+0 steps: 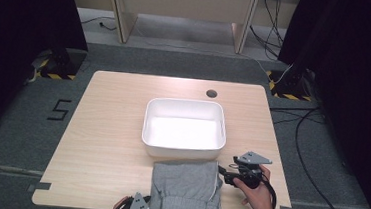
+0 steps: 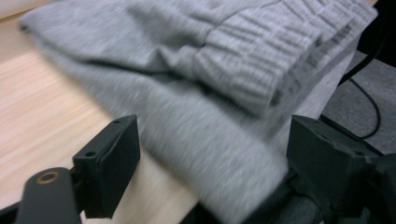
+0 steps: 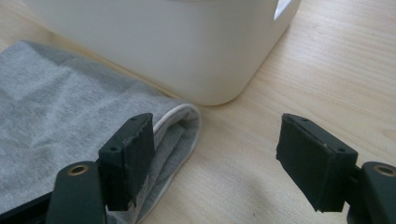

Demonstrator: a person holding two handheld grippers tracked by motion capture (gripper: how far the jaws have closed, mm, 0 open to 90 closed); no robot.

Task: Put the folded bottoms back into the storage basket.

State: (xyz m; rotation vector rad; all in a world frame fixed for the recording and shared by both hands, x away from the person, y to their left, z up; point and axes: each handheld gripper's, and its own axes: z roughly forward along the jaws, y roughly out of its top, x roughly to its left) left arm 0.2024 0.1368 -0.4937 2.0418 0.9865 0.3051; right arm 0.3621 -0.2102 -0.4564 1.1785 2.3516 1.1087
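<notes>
A folded grey garment [image 1: 187, 187] with ribbed cuffs lies at the table's front edge, just in front of a white tub [image 1: 186, 103]. My right gripper [image 1: 223, 171], held by a hand, sits at the garment's right side and points left. In the right gripper view it [image 3: 217, 161] is open, its left jaw over the garment's [image 3: 60, 116] folded edge and bare wood under the gap. My left gripper [image 1: 146, 208] is at the garment's front left corner. In the left gripper view it [image 2: 215, 168] stands open with the grey cloth [image 2: 187, 93] between the jaws, untouched by the pads.
The white tub [image 3: 154, 42] stands close behind the right gripper. The wooden table [image 1: 111, 129] has a round cable hole [image 1: 211, 93] near its far edge. Black cables lie on the grey floor to the right, and dark curtains hang on both sides.
</notes>
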